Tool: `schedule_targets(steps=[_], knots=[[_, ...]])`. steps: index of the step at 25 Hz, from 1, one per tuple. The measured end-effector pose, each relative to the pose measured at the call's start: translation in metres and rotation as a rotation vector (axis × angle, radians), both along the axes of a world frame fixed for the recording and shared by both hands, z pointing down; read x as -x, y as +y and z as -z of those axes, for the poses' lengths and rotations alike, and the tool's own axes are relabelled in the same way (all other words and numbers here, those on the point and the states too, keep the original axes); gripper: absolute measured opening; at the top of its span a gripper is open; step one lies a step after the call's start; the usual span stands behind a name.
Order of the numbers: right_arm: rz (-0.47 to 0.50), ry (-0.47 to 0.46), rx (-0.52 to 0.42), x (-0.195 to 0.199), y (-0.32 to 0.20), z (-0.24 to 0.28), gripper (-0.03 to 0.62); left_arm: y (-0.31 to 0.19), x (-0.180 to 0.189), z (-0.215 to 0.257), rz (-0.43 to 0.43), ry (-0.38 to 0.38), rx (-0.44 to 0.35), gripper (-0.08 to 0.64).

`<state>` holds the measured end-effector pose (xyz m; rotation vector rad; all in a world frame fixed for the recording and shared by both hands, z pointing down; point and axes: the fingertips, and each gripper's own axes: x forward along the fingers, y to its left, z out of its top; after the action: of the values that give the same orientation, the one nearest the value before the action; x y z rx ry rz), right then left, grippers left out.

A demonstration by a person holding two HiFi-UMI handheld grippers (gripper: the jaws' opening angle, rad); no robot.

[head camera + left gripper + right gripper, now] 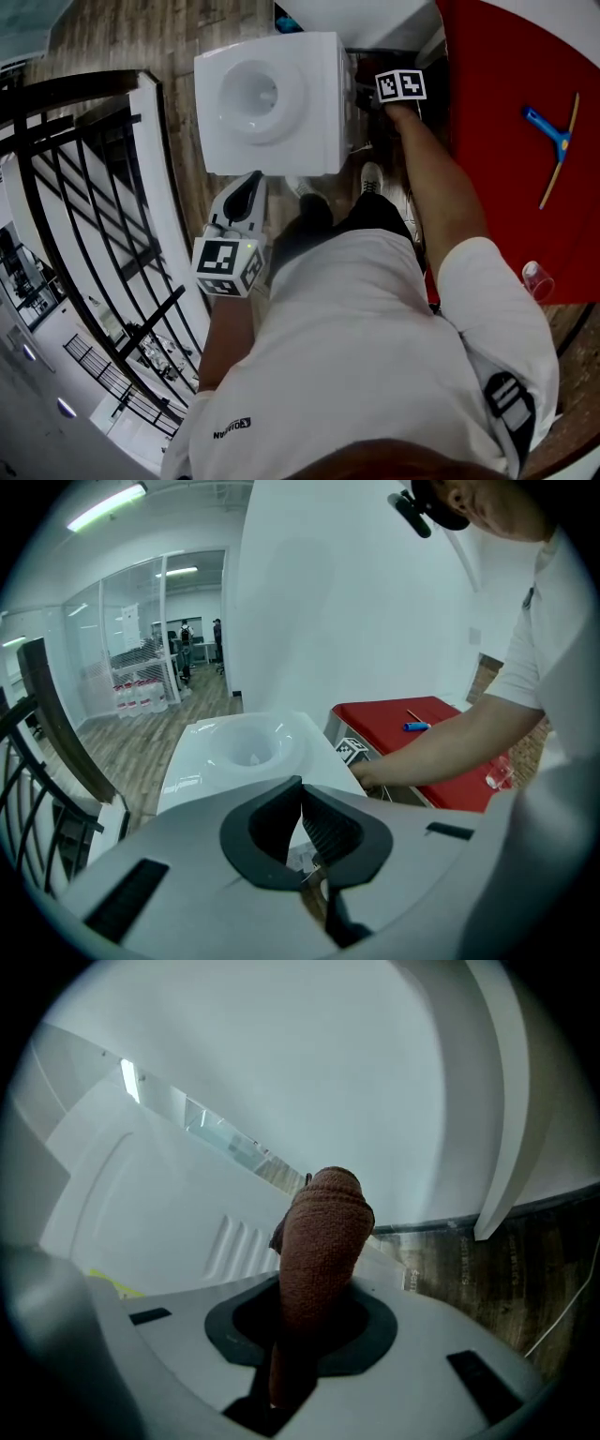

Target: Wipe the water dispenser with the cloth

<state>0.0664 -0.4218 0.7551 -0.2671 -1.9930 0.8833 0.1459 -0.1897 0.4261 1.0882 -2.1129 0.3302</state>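
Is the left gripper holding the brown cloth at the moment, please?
No, the left gripper is shut on nothing; the brown cloth sits clamped in the right gripper.

A red table [497, 141] fills the upper right of the head view. A blue-handled tool [561, 142] with a long thin bar lies on it near the right edge. A clear cup [536, 278] stands at the table's lower edge. Black railing [56, 159] runs down the left, over wood-plank floor [122, 37].
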Motion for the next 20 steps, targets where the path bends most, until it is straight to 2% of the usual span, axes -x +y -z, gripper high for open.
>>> schedule_targets(steps=[6, 10, 13, 20], knots=[[0.038, -0.096, -0.032, -0.008, -0.014, 0.053, 0.072, -0.013, 0.003, 0.008, -0.015, -0.03, -0.047, 0.0], [0.113, -0.184, -0.113, -0.007, -0.018, 0.109, 0.072, -0.015, 0.002, 0.012, -0.022, -0.036, -0.072, 0.0], [0.185, -0.227, -0.225, -0.001, -0.025, 0.144, 0.072, -0.017, 0.003, 0.012, -0.015, -0.034, -0.088, 0.0], [0.386, -0.335, -0.571, 0.034, -0.023, 0.222, 0.072, -0.019, 0.004, 0.02, 0.008, -0.041, -0.135, 0.0]])
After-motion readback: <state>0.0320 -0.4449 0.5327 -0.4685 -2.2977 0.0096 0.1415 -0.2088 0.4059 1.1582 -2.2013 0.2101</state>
